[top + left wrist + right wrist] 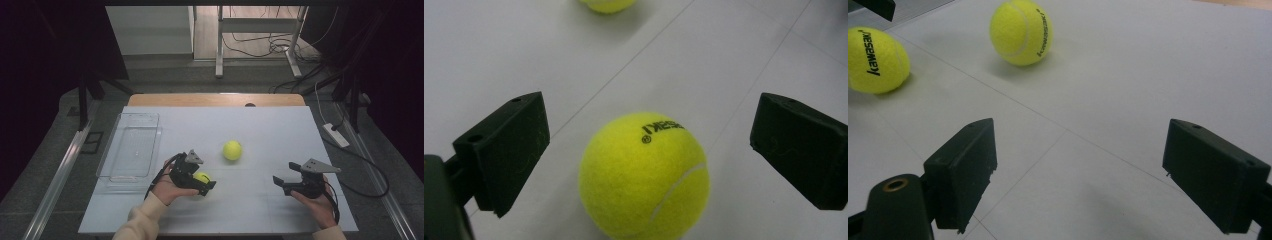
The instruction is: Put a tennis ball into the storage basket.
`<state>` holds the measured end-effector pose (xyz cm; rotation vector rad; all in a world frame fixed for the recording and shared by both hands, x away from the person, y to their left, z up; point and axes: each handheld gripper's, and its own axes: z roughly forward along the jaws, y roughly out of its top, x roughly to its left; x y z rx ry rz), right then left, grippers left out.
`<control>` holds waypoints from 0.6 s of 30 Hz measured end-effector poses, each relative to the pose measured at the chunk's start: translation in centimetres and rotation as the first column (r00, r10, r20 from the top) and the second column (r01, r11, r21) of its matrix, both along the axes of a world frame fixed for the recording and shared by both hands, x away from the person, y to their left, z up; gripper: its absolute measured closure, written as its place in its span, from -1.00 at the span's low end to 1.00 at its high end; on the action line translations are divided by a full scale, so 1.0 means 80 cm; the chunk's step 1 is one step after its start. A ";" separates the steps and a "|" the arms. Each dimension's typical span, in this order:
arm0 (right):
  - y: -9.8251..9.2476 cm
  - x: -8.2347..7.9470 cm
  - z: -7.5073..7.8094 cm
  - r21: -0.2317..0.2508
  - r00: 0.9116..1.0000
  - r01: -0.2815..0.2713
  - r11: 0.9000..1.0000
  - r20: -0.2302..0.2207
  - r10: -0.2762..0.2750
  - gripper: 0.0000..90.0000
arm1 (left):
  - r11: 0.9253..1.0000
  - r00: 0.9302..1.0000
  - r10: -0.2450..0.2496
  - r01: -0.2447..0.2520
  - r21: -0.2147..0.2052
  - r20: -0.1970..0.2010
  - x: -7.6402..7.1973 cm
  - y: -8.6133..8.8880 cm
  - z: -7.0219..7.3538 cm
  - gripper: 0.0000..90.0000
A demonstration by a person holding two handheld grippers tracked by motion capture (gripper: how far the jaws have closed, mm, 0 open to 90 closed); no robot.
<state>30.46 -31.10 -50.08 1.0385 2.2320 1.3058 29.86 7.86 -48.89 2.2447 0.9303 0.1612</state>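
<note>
**Left tool straddling the near ball**

The left tool (pixel 201 181) is sitting low over the white table (pixel 280 125) with its jaws spread wide, one on each side of the near ball (pixel 644 175). In the left gripper view neither jaw is touching the ball, which is resting on the table between them. The far ball (pixel 232 150) is lying near the table's middle, apart from the near one, a little farther and to the right. The right tool (pixel 280 183) is hanging over the near right part of the table, well apart from both balls, its jaws also wide and holding nothing. A clear tray (pixel 131 148) is lying at the table's left edge, just beside the left hand (pixel 167 189).
</note>
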 end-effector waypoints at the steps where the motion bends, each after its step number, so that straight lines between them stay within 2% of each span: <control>1: 0.000 0.000 0.000 -0.001 1.000 -0.001 1.000 0.000 0.001 -0.69 | 1.000 1.000 0.001 -0.001 0.002 -0.003 0.000 0.000 -0.001 -0.92; 10: 0.001 0.000 -0.001 -0.003 1.000 -0.001 1.000 -0.002 0.001 -0.69 | 0.999 0.999 0.003 -0.001 0.038 -0.044 0.004 -0.004 -0.016 -0.90; 14: 0.001 0.000 -0.001 -0.003 1.000 -0.002 1.000 -0.002 0.002 -0.69 | 0.998 0.998 -0.001 0.005 0.058 -0.061 0.005 -0.007 -0.021 -0.81; 18: 0.000 0.000 -0.001 -0.007 1.000 -0.001 1.000 0.000 0.001 -0.69 | 0.997 0.998 -0.009 0.015 0.080 -0.067 0.005 -0.009 -0.026 -0.63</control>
